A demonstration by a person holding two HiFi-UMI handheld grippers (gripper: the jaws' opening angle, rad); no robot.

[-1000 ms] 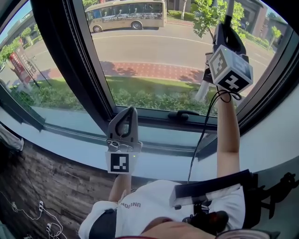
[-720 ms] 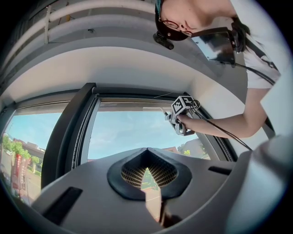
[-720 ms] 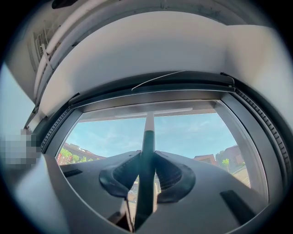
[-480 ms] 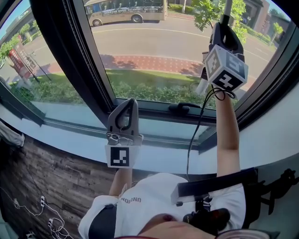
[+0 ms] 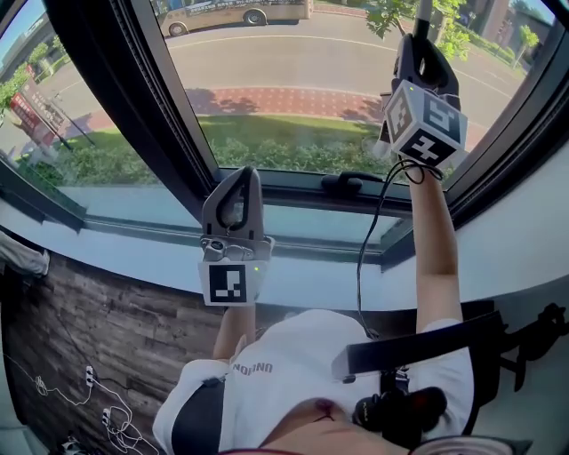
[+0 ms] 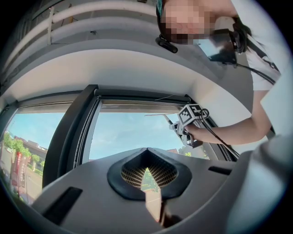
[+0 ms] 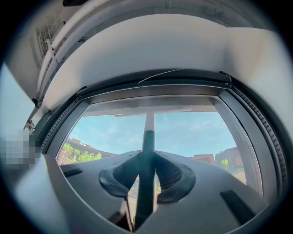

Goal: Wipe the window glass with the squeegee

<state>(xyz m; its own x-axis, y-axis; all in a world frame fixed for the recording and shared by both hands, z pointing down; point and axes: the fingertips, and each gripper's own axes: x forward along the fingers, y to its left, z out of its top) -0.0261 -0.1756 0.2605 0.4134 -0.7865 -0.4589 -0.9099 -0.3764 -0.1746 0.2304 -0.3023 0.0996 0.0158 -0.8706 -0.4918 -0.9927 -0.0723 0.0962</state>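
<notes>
Sunlit street, a grass verge and a bus [image 5: 227, 11] lie beyond the window glass [image 5: 293, 98], which a dark frame [image 5: 124, 107] splits into panes. At 1 o'clock in your head view, your right gripper [image 5: 420, 44] is raised against the right-hand pane. Its fingers are clamped on the squeegee [image 7: 147, 151] by the handle. The right gripper view shows that handle running straight up to 12 o'clock, where the blade lies level just under the top edge of the pane. Your left gripper [image 5: 238, 182] sits just left of centre, over the pale sill [image 5: 302, 289]. Its fingers are pressed together with nothing between them, so it plays no part for now.

You look to be at the top of a stroke on this pane, with most of the glass below the blade yet to be covered. The next move calls for a steady pull toward 6 o'clock, with the blade flat and pressed evenly to the glass. Watch the window handle [image 5: 348, 185] on the bottom frame, which sits below your right gripper, and end the stroke short of it.
</notes>
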